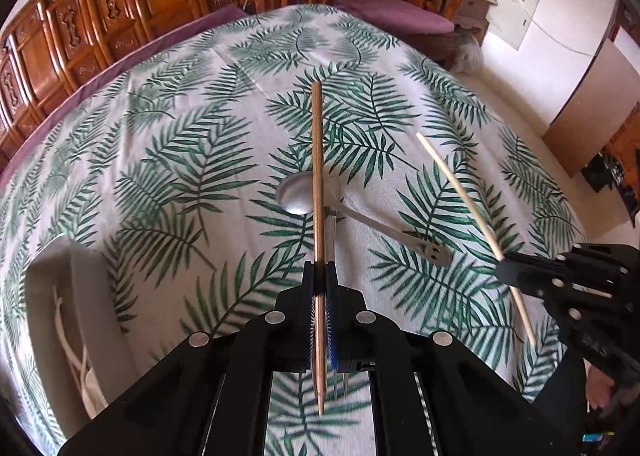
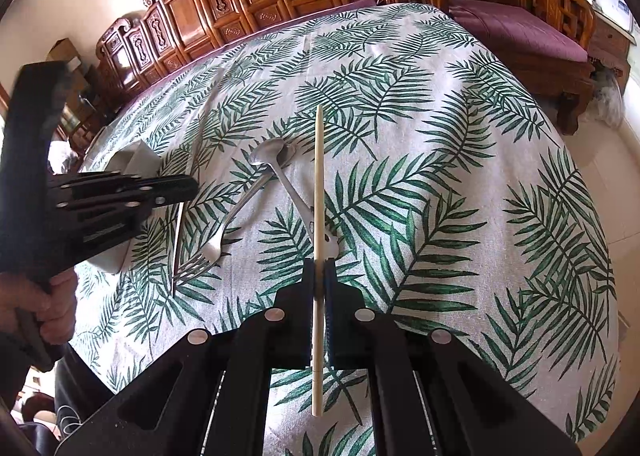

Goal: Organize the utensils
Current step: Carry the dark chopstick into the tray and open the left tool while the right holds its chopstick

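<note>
Chopsticks held, one per gripper. Left gripper clamped tight on brown chopstick, stick running lengthwise between pads, lifted above leaf-print tablecloth. Right gripper pinched on pale chopstick, also off cloth. Spoon and fork lie on cloth, crossing near spoon bowl, left of pale chopstick. Grey tray at near left, white utensils inside. Carved wooden chairs along far edge.

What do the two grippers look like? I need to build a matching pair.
Both grippers, left and right, are matte black plastic with angular linkage arms joined by round silver pins. Their fingers carry blue ribbed pads. No cables or sleeves show.
</note>
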`<control>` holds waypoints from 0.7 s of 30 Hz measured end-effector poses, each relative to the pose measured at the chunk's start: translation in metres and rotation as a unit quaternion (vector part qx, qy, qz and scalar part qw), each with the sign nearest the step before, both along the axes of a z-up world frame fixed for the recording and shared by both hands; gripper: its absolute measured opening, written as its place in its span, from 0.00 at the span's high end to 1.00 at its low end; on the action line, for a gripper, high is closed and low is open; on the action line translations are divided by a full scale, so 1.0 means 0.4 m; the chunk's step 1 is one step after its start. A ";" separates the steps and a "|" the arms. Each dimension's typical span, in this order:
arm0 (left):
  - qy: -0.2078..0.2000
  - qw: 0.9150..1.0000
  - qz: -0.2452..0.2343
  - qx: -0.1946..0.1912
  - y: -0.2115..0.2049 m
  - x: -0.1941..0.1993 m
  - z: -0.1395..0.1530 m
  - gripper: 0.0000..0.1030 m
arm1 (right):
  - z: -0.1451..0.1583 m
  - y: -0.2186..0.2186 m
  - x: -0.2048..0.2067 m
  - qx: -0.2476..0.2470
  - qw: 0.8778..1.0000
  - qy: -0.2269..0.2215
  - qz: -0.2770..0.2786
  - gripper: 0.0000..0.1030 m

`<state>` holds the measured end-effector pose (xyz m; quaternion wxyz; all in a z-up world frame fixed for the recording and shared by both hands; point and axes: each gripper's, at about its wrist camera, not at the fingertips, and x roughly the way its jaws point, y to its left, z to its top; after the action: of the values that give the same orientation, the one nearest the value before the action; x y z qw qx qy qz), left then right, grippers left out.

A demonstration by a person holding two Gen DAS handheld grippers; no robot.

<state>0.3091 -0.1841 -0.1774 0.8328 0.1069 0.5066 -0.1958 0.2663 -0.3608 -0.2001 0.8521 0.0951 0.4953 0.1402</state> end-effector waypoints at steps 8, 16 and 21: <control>-0.029 0.999 0.004 -0.014 0.042 -0.063 0.055 0.96 | 0.007 0.023 -0.005 -0.002 1.000 -0.003 0.013 0.94; -0.050 0.998 0.008 -0.035 0.069 -0.093 0.116 0.96 | 0.023 0.040 -0.016 -0.001 1.000 -0.012 0.020 0.94; -0.066 0.997 0.015 -0.042 0.107 -0.114 0.157 0.96 | 0.059 0.061 -0.023 -0.002 0.999 -0.029 0.027 0.94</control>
<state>0.2635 -0.1415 -0.1145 0.8710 0.0766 0.4436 -0.1968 0.2572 -0.3365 -0.1766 0.8622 0.0758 0.4728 0.1652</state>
